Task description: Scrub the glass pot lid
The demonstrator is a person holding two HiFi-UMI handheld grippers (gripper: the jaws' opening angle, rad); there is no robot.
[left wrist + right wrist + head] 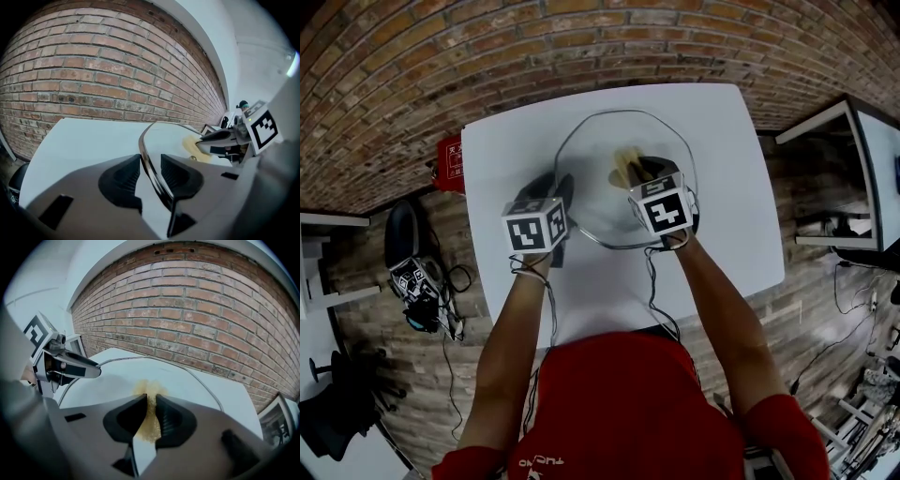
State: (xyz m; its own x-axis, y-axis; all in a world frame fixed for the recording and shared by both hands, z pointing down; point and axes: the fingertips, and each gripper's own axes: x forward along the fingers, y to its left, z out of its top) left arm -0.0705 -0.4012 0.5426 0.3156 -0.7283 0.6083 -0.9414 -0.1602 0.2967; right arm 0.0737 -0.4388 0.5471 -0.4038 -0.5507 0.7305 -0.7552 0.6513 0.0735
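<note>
The left gripper (150, 164) has its fingers (124, 176) closed on the metal rim at the left edge of the glass pot lid (591, 141), which sits over the middle of the white worktop (516, 141). To the right, the right gripper (150, 404) has its fingers (129, 418) pinching a yellow scrubbing pad (626, 167), held against the glass near the lid's centre

The clear, metal-rimmed glass pot lid (586, 192) has a yellow sponge (625, 167) pressed against its middle.
</note>
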